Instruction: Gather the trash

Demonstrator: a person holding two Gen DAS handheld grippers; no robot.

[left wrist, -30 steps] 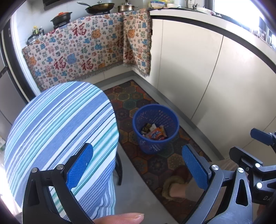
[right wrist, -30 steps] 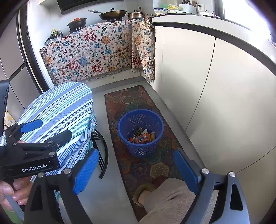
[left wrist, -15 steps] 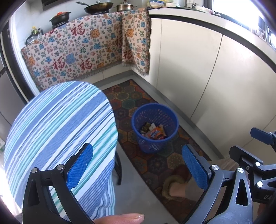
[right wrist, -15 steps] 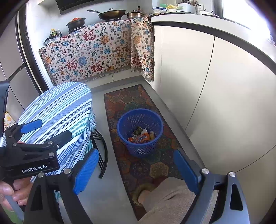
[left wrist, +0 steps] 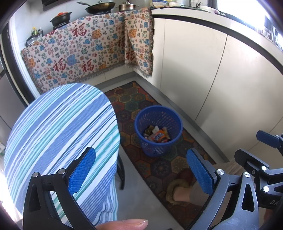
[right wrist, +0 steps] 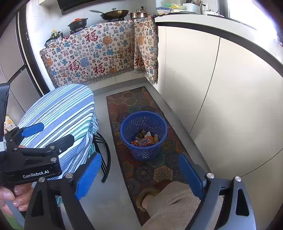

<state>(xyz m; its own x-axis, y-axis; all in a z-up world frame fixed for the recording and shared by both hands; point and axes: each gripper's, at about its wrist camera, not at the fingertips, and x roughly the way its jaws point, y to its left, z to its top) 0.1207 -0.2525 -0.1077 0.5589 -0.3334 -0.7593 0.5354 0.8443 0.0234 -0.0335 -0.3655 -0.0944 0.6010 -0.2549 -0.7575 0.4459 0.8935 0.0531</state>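
Blue mesh wastebasket (left wrist: 158,130) upright on a patterned hexagon-print rug (left wrist: 160,164), wrappers and snack packets (left wrist: 157,135) heaped in its bottom, an orange packet on top. Same wastebasket (right wrist: 144,134) near mid-frame in the right wrist view, on the rug (right wrist: 141,166) that runs along a grey floor (right wrist: 107,198) beside cream cabinet fronts (right wrist: 203,85). To the left of the wastebasket, well apart from it, a round tabletop (left wrist: 60,131) under a blue, teal and white striped cloth, with dark metal legs (right wrist: 104,159) below. Behind, a fringed cloth printed with red characters (left wrist: 84,51) draped over the counter corner, with a wok (left wrist: 99,6), a lidded steel pot (left wrist: 127,7) and a dark pot with a red lid (left wrist: 61,17) above it. A slippered foot (left wrist: 176,191) on the near end of the rug. Left gripper (left wrist: 140,169) raised over the tabletop edge and rug, blue-padded fingers (left wrist: 82,169) spread wide, nothing between them, touching nothing. Right gripper (right wrist: 138,175) likewise high above the rug, fingers (right wrist: 88,177) spread wide and bare, a trouser leg (right wrist: 173,205) below. Left gripper body (right wrist: 33,159) visible at the left edge of the right wrist view, gripped by a hand (right wrist: 12,196).
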